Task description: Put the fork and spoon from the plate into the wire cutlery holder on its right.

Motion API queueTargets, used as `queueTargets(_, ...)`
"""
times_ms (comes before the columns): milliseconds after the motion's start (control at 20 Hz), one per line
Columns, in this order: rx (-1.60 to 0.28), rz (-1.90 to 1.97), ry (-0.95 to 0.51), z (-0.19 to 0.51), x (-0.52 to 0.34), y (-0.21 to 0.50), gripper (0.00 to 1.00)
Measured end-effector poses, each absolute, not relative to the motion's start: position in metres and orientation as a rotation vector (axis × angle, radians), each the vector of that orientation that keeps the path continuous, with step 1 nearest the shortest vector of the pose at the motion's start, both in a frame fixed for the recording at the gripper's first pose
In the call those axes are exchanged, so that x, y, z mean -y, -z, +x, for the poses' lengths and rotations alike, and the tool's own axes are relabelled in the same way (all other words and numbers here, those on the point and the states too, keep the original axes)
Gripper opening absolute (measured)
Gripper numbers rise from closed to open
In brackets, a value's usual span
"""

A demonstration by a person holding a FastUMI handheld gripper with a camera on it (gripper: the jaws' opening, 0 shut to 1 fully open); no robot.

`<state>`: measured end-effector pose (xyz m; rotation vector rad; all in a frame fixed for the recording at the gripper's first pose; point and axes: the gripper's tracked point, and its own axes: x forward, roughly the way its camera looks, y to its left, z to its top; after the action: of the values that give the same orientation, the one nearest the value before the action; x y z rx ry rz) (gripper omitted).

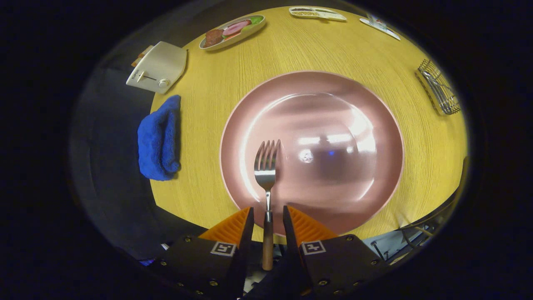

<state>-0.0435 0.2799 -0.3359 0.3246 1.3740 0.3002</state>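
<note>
A fork [266, 166] with a wooden handle runs straight out between my fingers, its tines over the near part of the big pink plate [374, 125]. The handle reaches back past the plate's rim and the table's front edge, so the fork hangs from my gripper [268, 216], which is shut on the handle. The rest of the plate is bare and glossy. The wire cutlery holder [440, 88] stands on the table beyond the plate's right side, well away from my fingers; what it contains is too small to tell.
The round yellow wooden table [208, 104] carries a blue cloth [159, 139] left of the plate, a white toaster [158, 67] beyond the cloth, an oval dish of food [232, 31] at the far left, and flat trays [317, 13] at the far edge.
</note>
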Motion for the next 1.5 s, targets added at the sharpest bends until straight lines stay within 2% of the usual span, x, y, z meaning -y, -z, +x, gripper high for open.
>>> queueTargets(100,-1.381,0.368,-0.291,-0.038,-0.285,0.336,0.1)
queueTargets(350,-1.332,0.39,-0.339,-0.038,-0.286,0.326,0.09)
queueTargets(400,-1.332,0.407,-0.345,-0.035,-0.287,0.322,0.01)
queueTargets(1500,-1.275,0.456,-0.322,-0.017,-0.239,0.303,0.01)
